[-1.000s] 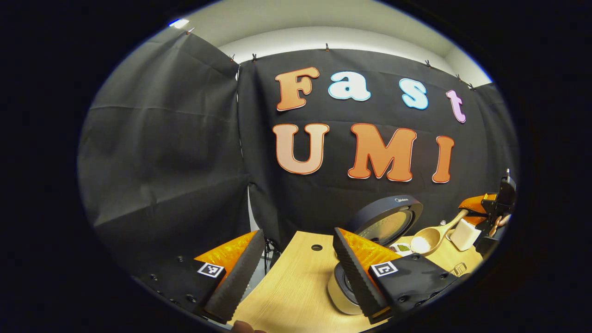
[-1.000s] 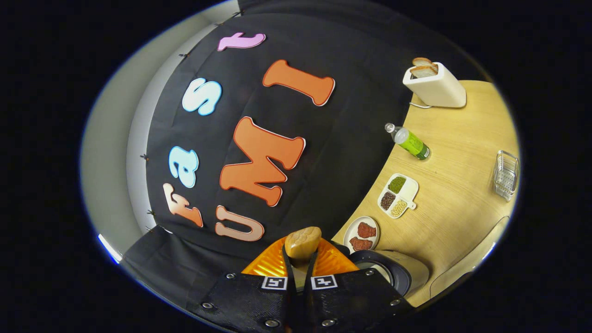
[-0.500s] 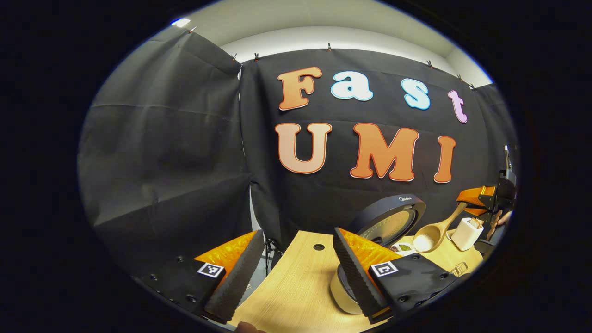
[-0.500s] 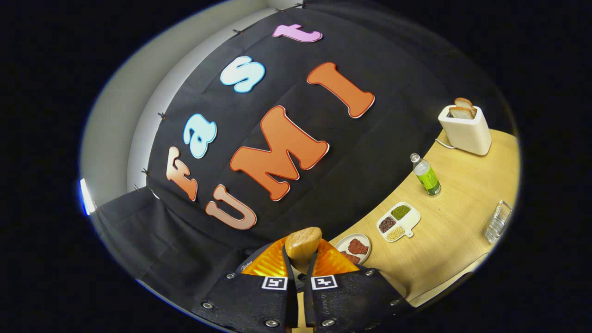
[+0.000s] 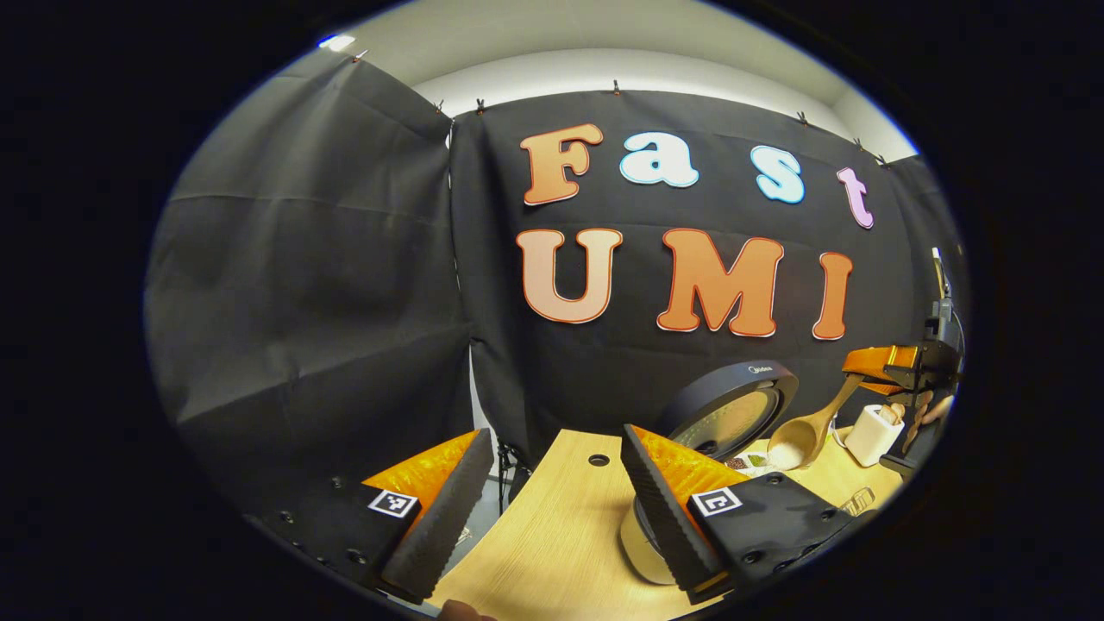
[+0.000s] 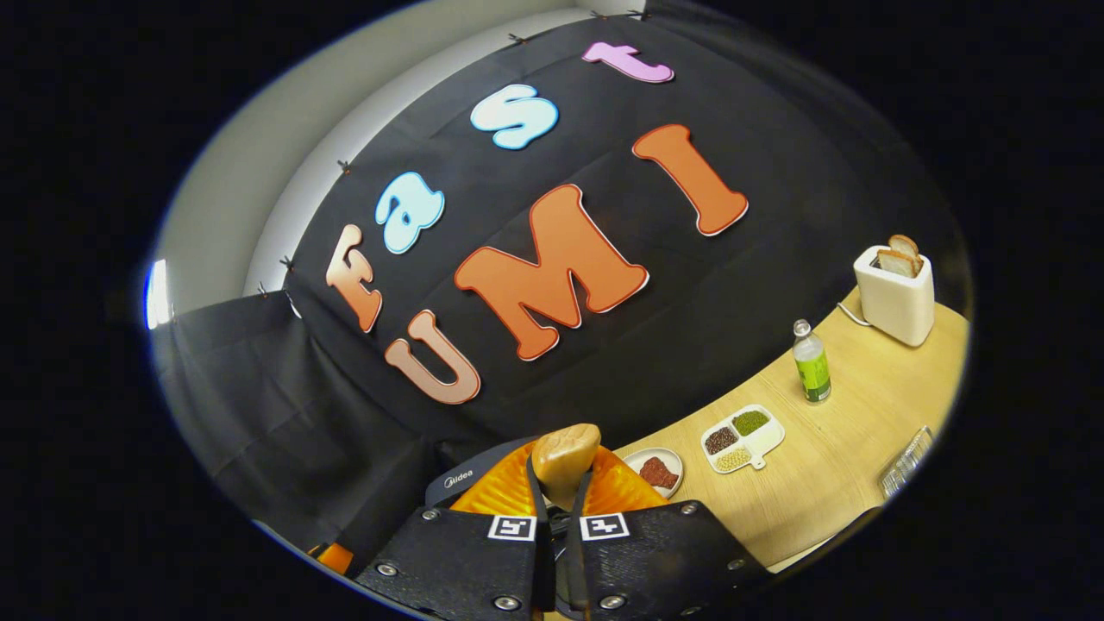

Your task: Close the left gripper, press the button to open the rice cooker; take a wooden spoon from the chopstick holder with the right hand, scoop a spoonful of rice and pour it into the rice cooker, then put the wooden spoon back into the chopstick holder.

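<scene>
Wooden spoon (image 5: 806,429) with rice clamped in raised right gripper (image 6: 560,483), left gripper (image 5: 552,492) spread wide, empty

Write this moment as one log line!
right hand-held gripper: shut on wooden spoon | spoon bowl: rice | rice cooker: lid open | left hand-held gripper: open

The right gripper (image 5: 871,362) has risen and rolled back toward level. The wooden spoon (image 5: 806,431) has lifted with it, its bowl of rice now tipping beside the open rice cooker (image 5: 729,414) lid.
</scene>
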Tool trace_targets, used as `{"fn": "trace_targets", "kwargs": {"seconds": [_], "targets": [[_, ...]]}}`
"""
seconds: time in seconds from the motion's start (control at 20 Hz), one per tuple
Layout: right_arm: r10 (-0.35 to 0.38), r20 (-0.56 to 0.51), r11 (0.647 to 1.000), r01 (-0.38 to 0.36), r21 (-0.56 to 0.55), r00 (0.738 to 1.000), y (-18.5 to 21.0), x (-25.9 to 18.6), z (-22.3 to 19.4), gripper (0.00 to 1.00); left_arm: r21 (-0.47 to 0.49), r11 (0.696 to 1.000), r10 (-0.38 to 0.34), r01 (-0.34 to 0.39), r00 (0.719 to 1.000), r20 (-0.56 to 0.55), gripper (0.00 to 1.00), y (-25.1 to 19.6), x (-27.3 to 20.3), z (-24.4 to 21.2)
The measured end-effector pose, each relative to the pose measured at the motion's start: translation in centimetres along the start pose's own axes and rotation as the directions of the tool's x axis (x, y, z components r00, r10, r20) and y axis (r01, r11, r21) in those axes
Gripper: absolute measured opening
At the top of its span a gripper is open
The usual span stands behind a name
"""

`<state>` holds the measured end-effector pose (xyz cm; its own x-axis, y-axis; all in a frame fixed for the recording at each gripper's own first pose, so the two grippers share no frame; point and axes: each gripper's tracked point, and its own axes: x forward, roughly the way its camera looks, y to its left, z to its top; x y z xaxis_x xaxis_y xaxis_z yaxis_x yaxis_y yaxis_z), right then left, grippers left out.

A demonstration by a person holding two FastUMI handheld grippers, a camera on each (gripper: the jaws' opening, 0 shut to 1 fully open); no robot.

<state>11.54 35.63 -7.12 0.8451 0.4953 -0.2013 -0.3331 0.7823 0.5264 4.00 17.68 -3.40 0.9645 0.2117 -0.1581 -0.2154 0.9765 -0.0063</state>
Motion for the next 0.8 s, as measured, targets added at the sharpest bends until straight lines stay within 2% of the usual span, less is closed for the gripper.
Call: {"fn": "trace_targets", "kwargs": {"seconds": [0.4, 0.8], "targets": [[0.029, 0.000, 0.990, -0.029, -0.135, 1.000, 1.5, 0.3, -0.5, 0.05, 0.002, 1.000, 0.009, -0.009, 1.000, -0.001, 0.98, 0.1, 0.0, -0.1], [0.093, -0.005, 0.951, -0.090, -0.294, 0.996, 3.8, 0.2, -1.5, 0.05, -0.002, 1.000, 0.016, -0.016, 1.000, -0.006, 0.98, -0.1, 0.1, -0.4]]}}
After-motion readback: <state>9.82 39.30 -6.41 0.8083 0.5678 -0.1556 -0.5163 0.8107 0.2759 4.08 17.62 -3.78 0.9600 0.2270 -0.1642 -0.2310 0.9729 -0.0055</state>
